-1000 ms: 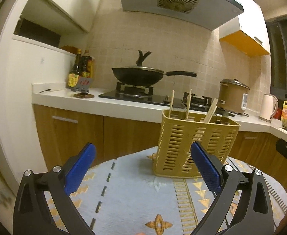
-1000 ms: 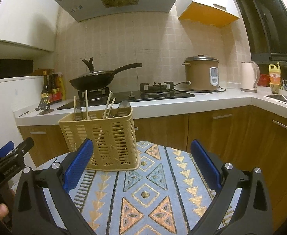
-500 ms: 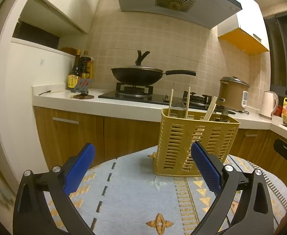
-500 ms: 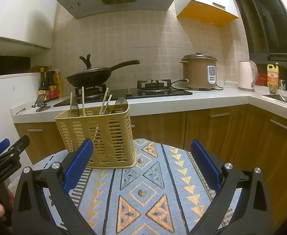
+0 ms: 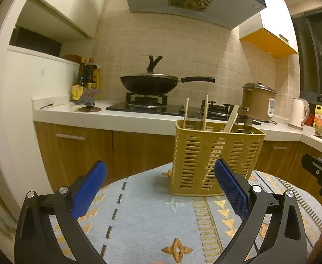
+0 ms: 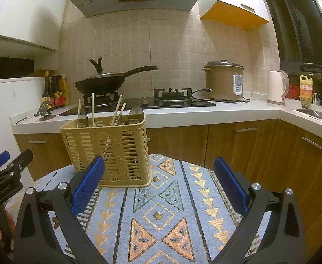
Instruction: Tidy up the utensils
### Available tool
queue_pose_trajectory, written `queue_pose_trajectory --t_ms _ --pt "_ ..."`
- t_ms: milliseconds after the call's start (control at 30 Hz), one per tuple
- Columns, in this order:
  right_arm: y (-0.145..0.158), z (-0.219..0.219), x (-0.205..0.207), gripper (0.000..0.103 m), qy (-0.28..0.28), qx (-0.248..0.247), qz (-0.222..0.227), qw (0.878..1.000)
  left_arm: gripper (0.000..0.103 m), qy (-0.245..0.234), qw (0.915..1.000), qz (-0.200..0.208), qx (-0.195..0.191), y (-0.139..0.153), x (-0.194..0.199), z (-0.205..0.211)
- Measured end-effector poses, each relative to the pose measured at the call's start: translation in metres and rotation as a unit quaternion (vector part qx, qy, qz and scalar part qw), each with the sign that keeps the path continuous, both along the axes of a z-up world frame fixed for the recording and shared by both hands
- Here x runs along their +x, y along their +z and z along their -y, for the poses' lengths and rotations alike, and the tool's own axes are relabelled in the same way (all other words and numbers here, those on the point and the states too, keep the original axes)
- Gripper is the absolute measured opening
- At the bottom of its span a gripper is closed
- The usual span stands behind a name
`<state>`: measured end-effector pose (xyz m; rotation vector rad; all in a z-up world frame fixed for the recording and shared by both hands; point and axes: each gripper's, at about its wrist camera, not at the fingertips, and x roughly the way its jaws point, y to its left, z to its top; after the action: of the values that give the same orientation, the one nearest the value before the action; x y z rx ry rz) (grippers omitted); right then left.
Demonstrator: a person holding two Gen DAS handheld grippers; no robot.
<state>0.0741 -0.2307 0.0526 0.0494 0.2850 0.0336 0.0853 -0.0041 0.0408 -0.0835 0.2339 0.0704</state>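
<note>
I have both grippers hovering over the patterned tablecloth (image 6: 161, 215), the left gripper (image 5: 159, 189) and right gripper (image 6: 159, 187) each with jaws spread wide and holding nothing. The yellow utensil basket (image 6: 108, 151) stands upright at the table's far side, chopsticks (image 5: 206, 113) and a spoon (image 6: 135, 114) already standing inside. I see no loose utensils on the cloth, so I judge the sorting mostly done.

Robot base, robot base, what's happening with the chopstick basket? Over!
Left gripper and right gripper open, empty. Yellow basket upright on patterned cloth, chopsticks and spoons inside. Nothing in the way.
</note>
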Motion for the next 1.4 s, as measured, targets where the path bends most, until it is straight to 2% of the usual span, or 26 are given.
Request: queue_pose_trajectory --t_ms 1400 --pt "-0.0008 -0.0018 0.0005 0.095 0.004 -0.001 -0.008 1.000 0.095 -0.004 0.9998 -0.017 0.002 -0.0052 0.0045 0.0021"
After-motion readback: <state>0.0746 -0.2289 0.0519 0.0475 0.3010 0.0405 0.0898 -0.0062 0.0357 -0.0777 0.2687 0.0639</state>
